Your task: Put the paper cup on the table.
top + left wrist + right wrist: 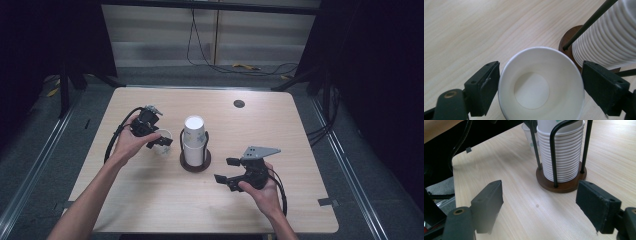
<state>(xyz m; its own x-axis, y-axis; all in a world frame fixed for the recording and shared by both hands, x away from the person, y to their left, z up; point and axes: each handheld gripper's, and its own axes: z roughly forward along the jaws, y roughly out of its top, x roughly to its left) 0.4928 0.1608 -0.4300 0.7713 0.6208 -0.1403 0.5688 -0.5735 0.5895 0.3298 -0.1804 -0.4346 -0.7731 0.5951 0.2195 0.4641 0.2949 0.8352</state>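
Left of centre in the high view, the cup (162, 139) stands upright on the table (150, 200) between the left gripper (159, 141)'s spread jaws, just beside the stack (194, 142). Withdrawing askew could tip it. Right gripper (225, 170) gapes empty, lower right.

Even overhead light keeps the worktop (150, 200) bright while the surroundings sink into near black. Shadows are soft and short. Both gripper views are sharp mid-frame; the near black tongs blur slightly.
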